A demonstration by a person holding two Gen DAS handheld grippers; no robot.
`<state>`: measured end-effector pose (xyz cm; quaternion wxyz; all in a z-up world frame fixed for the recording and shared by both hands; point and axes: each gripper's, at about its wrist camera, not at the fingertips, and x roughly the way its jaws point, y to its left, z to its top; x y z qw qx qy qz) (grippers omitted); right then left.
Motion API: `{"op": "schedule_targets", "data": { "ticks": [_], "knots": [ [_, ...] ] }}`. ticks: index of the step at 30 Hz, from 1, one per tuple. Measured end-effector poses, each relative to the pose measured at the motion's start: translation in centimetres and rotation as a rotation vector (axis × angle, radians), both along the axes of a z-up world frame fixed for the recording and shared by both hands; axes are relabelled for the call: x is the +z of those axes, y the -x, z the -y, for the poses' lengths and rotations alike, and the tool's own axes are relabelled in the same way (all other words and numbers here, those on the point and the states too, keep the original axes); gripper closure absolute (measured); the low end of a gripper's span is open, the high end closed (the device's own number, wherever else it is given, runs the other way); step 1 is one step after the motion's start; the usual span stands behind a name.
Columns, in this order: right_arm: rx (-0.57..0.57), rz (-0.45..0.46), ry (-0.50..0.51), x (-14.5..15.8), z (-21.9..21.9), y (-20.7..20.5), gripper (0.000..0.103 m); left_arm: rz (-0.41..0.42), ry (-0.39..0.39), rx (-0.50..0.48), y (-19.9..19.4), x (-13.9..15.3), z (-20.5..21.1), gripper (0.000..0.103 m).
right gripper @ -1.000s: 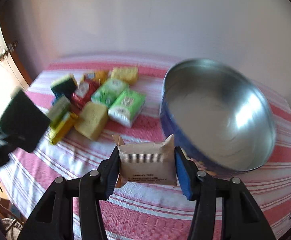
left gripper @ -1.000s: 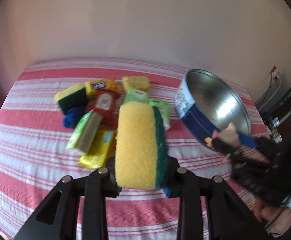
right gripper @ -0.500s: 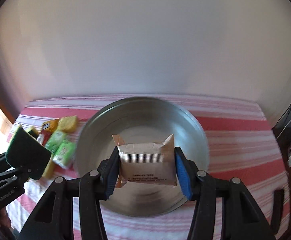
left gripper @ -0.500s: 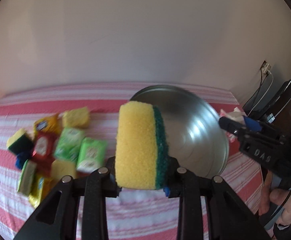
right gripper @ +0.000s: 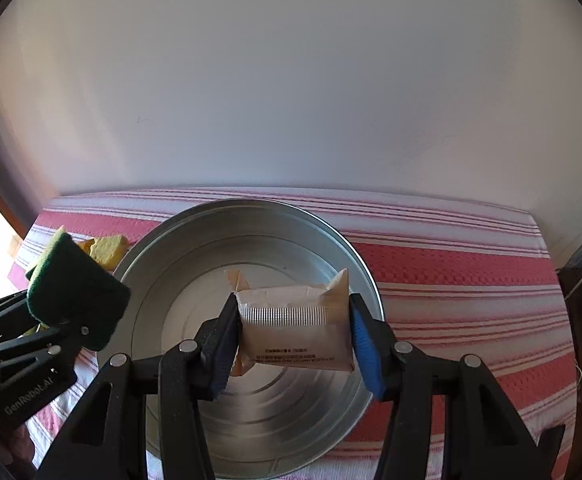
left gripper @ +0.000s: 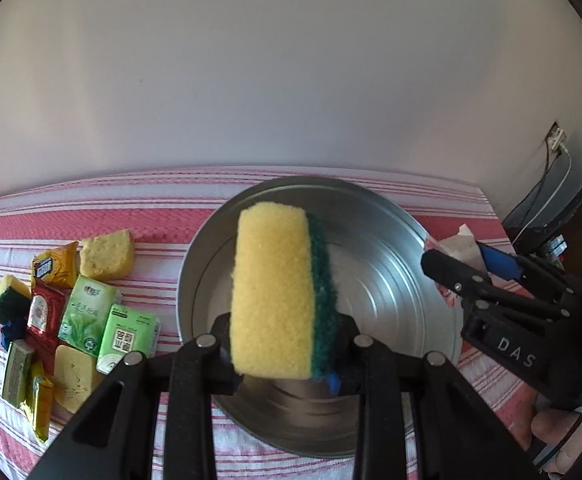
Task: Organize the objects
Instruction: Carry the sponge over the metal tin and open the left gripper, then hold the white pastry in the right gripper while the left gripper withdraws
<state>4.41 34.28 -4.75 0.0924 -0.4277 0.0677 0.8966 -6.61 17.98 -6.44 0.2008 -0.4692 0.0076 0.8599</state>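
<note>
My left gripper [left gripper: 287,344] is shut on a yellow sponge with a green scouring side [left gripper: 275,288] and holds it above a round metal tin [left gripper: 391,248]. My right gripper [right gripper: 293,328] is shut on a tan paper packet [right gripper: 295,332] and holds it over the same tin [right gripper: 195,264]. The tin is empty inside. The sponge also shows at the left of the right wrist view [right gripper: 75,292]. The right gripper with its packet shows at the right of the left wrist view [left gripper: 467,264].
A pile of sponges and snack and tissue packets [left gripper: 71,312] lies left of the tin on a red and white striped cloth [left gripper: 91,220]. A pale wall stands behind. Cables and a dark cabinet [left gripper: 563,208] are at the right edge.
Both grippers swung from the pile toward the tin and now hover over it. The tin went from tilted at the side to flat and centred in both views.
</note>
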Motion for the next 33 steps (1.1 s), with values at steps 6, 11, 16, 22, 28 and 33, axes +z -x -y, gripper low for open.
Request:
{"op": "schedule_targets", "data": {
  "ticks": [6, 11, 16, 22, 28, 33],
  "knots": [
    [0.019, 0.027, 0.026, -1.5, -0.2, 1.3, 0.049, 0.017, 0.026, 0.000, 0.9, -0.7, -1.1, 0.074],
    [0.013, 0.049, 0.068, -2.3, -0.6, 2.2, 0.046, 0.029, 0.049, -0.027, 1.8, -1.3, -1.9, 0.071],
    [-0.039, 0.082, 0.153, -3.2, -1.3, 2.6, 0.035, 0.061, 0.085, -0.002, 2.6, -1.6, -1.8, 0.033],
    [-0.112, 0.037, 0.203, -2.7, -2.1, 1.1, 0.032, 0.032, 0.101, 0.033, 2.3, -0.6, -0.6, 0.011],
    [-0.152, -0.002, 0.199, -1.3, -1.0, -0.1, 0.032, 0.010, 0.089, 0.047, 1.5, 1.0, 1.3, 0.010],
    [-0.174, -0.033, 0.193, -0.7, 0.0, -0.5, 0.032, -0.041, 0.106, 0.065, 0.1, 2.2, 3.4, 0.010]
  ]
}}
